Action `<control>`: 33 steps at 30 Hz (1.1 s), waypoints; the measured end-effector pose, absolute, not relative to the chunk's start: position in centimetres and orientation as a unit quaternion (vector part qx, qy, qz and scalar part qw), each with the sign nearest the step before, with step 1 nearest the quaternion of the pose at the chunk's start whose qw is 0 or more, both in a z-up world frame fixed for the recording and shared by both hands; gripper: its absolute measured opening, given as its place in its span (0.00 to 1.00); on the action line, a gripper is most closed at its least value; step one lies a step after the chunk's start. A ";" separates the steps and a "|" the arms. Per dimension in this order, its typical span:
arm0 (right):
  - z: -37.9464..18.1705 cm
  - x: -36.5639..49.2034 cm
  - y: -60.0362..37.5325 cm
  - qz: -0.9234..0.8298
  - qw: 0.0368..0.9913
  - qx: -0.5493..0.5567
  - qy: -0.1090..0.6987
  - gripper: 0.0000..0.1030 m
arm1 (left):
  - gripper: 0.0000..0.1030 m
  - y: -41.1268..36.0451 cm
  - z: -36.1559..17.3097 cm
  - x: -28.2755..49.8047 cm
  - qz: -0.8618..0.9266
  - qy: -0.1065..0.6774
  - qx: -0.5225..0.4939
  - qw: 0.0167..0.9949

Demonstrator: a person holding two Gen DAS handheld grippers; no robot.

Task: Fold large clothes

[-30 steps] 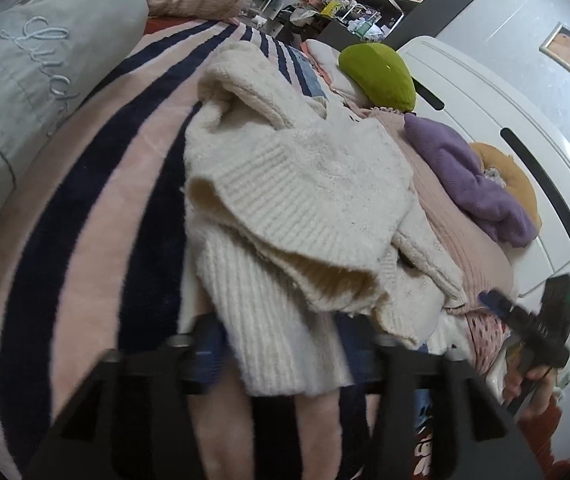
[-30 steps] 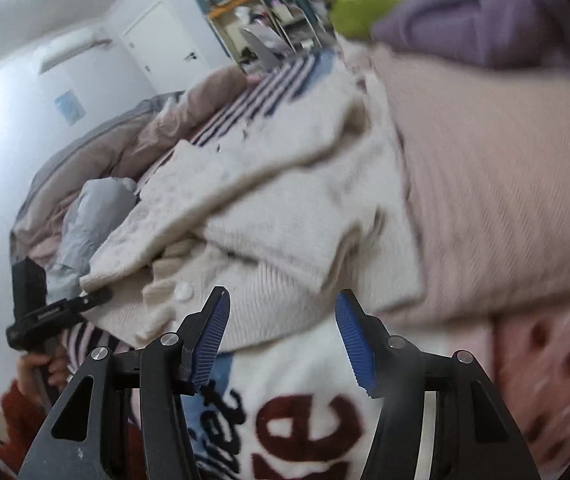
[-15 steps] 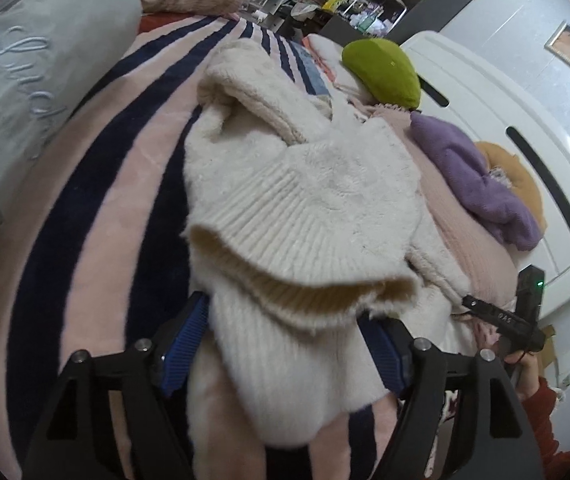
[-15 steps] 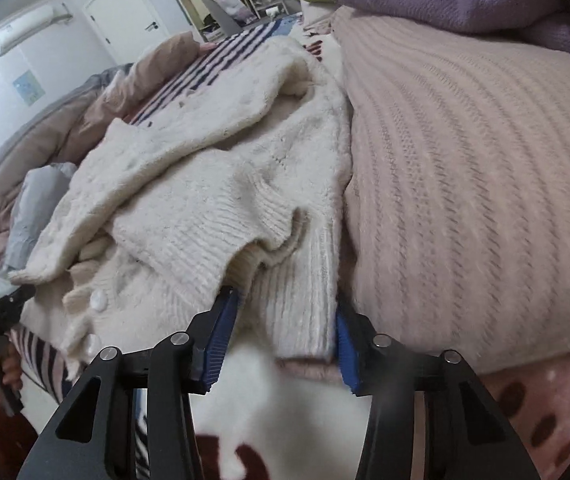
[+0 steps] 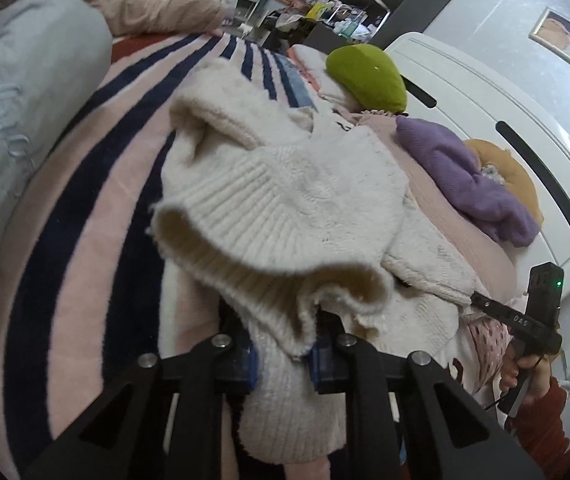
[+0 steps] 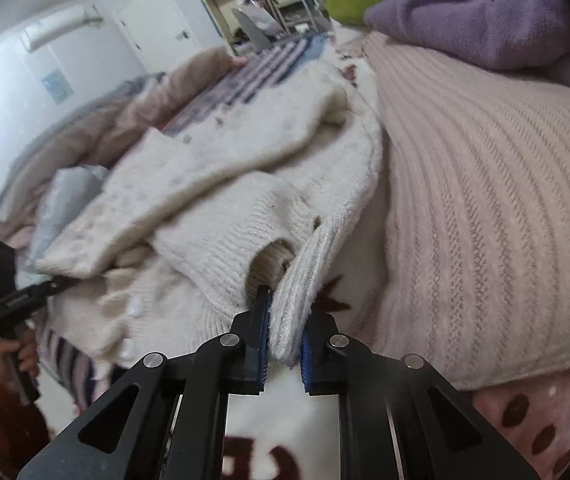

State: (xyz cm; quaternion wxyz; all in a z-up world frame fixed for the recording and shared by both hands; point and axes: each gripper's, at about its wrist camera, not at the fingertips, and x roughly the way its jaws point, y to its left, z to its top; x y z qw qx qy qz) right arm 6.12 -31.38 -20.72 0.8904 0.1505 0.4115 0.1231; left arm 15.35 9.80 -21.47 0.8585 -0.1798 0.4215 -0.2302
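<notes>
A cream knit cardigan (image 5: 285, 208) lies crumpled on a bed, with white buttons along one edge (image 6: 133, 312). My left gripper (image 5: 283, 356) is shut on the cardigan's ribbed hem at its near edge. My right gripper (image 6: 285, 344) is shut on the ribbed hem at the cardigan's other corner (image 6: 305, 280), next to a pink knit garment. The right gripper also shows in the left wrist view (image 5: 525, 320), and the left gripper in the right wrist view (image 6: 9, 300).
The cardigan lies on a pink and navy striped blanket (image 5: 85, 240). A pink knit garment (image 6: 485, 200), a purple fleece (image 5: 465, 184) and a green cushion (image 5: 365, 76) lie beside it. A grey pillow (image 5: 17, 120) sits at the left. A white headboard (image 5: 505, 120) stands at the right.
Both grippers moved in onto the cardigan's hem and closed on it. The hem is now bunched and lifted a little between the fingers.
</notes>
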 end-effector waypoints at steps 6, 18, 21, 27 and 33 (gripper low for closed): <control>-18.3 3.6 -31.1 0.156 0.894 0.163 0.388 0.04 | 0.13 10.9 -19.7 12.7 -0.240 0.403 -0.179 0.865; -13.0 -3.6 -28.8 0.231 0.890 0.166 0.357 0.03 | 0.12 14.0 -12.4 4.3 -0.264 0.356 -0.174 0.879; -11.7 -5.9 -28.7 0.242 0.885 0.173 0.357 0.03 | 0.12 14.3 -10.1 1.6 -0.268 0.348 -0.148 0.886; -8.9 -8.0 -28.4 0.243 0.888 0.159 0.357 0.03 | 0.12 15.1 -7.6 1.3 -0.257 0.341 -0.137 0.894; -6.9 -4.3 -28.2 0.232 0.907 0.120 0.331 0.03 | 0.12 14.7 -6.4 6.0 -0.263 0.322 -0.137 0.899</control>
